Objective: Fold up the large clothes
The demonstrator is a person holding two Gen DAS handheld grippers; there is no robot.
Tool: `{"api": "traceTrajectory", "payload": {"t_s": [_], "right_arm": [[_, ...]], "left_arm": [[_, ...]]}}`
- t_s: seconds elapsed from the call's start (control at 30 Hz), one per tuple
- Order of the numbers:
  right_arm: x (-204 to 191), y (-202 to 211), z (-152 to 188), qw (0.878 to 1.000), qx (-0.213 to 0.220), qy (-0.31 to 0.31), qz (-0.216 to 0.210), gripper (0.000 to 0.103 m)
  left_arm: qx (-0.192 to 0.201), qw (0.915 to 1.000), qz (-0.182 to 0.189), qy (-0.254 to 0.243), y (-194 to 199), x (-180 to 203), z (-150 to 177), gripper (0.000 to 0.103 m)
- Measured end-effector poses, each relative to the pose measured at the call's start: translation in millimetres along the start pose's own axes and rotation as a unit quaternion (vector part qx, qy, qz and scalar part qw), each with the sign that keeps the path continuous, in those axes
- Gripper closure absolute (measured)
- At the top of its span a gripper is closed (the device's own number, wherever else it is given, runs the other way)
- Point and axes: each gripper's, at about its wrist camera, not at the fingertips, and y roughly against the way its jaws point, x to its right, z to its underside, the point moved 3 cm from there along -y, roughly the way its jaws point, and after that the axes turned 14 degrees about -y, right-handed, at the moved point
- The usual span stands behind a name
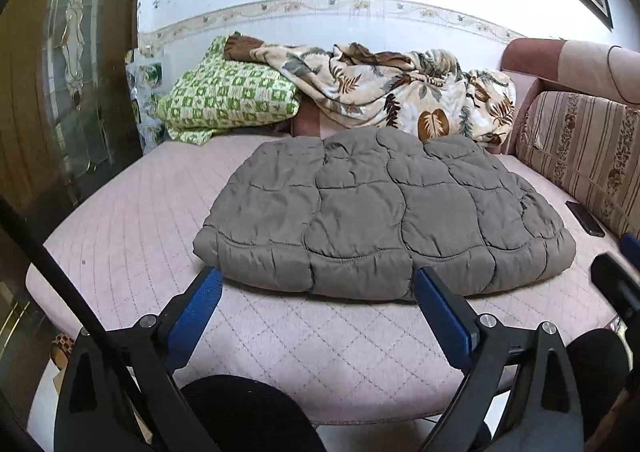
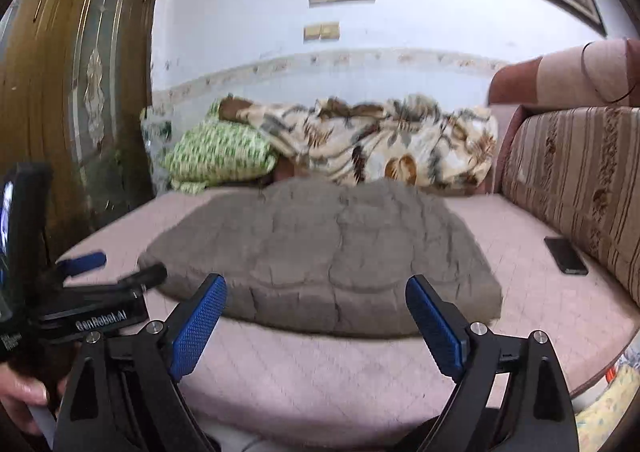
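A grey quilted padded garment (image 1: 372, 211) lies folded into a thick flat bundle on the pink quilted seat (image 1: 132, 211). It also shows in the right wrist view (image 2: 320, 252). My left gripper (image 1: 318, 284) is open and empty, its blue pads just in front of the bundle's near edge. My right gripper (image 2: 316, 292) is open and empty, held before the same near edge. The left gripper's body (image 2: 92, 292) shows at the left of the right wrist view. The right wrist view is blurred.
A green checked blanket (image 1: 228, 99) and a leaf-print blanket (image 1: 396, 87) are piled at the back of the seat. A striped sofa backrest (image 1: 580, 147) runs along the right. A dark phone (image 1: 586, 217) lies by it. A wooden glass-panel door (image 1: 68, 71) stands left.
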Motion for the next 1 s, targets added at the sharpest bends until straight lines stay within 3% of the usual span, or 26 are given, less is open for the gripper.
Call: {"api": "traceTrajectory", "payload": {"t_s": [0.07,0.2,0.37,0.43,0.6,0.8,0.9,1.0], "right_arm": [[-5,9,-9,1.000,0.014,-0.006,-0.003,0.009],[-13,18,-20,0.999,0.038,-0.006,-0.015,0.000],[-12,-5,-2,1.000,-0.015,-0.012,-0.003,0.000],[-14,-6,3,1.000,-0.025,-0.009,-0.004,0.000],[-18,3,2,1.000,-0.018,-0.004,-0.005,0.000],[-16,9,6,1.000,-0.021,-0.001,0.005,0.000],[-13,14,4,1.000,-0.016,-0.004,0.007,0.000],[-12,18,3,1.000,-0.007,-0.005,0.005,0.000]], "left_arm": [[0.023,0.9996,-0.010,0.014,10,-6,-8,0.007],[0.072,0.9968,-0.032,0.011,25,-11,-19,0.003],[0.017,0.9994,-0.016,-0.025,4,0,2,0.003],[0.013,0.9997,-0.009,-0.018,4,-2,3,0.003],[0.024,0.9996,-0.006,-0.013,14,-4,2,0.003],[0.006,0.9994,0.030,-0.014,13,4,-1,0.003],[0.000,0.9999,0.013,-0.008,15,7,-3,0.003],[0.008,0.9993,-0.026,-0.027,20,12,-6,0.003]]}}
